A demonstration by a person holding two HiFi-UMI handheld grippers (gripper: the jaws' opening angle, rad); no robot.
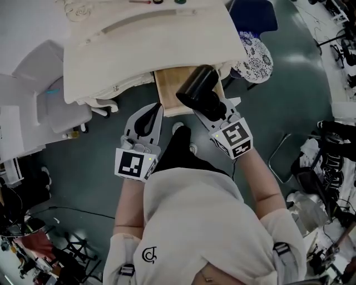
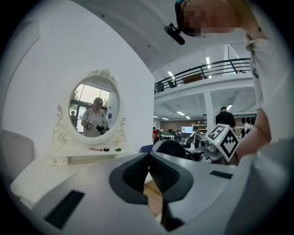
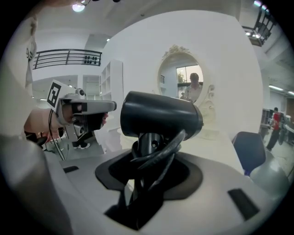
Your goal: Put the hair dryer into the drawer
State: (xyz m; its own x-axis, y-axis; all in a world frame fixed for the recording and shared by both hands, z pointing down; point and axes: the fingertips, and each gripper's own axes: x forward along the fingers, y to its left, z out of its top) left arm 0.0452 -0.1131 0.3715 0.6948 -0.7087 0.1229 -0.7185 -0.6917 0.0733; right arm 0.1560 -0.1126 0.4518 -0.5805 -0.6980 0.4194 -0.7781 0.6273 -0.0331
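In the head view the black hair dryer (image 1: 197, 86) hangs over the open drawer (image 1: 166, 96) of the white dressing table (image 1: 144, 50). My right gripper (image 1: 214, 107) is shut on the dryer's handle. In the right gripper view the dryer (image 3: 161, 119) stands upright between the jaws, its cord wrapped round the handle. My left gripper (image 1: 153, 111) sits just left of the drawer's front, shut with nothing in it. In the left gripper view its pads (image 2: 138, 172) meet at the tips, the drawer's wooden bottom (image 2: 154, 193) shows behind them, and the dryer (image 2: 171, 148) is at the right.
An oval mirror (image 2: 94, 110) stands at the back of the table, with small items (image 2: 105, 149) on the shelf below it. A white seat (image 1: 53, 100) is at the left, a blue chair (image 1: 253, 16) and a patterned cushion (image 1: 256, 55) at the right. My feet (image 1: 181, 131) are under the drawer.
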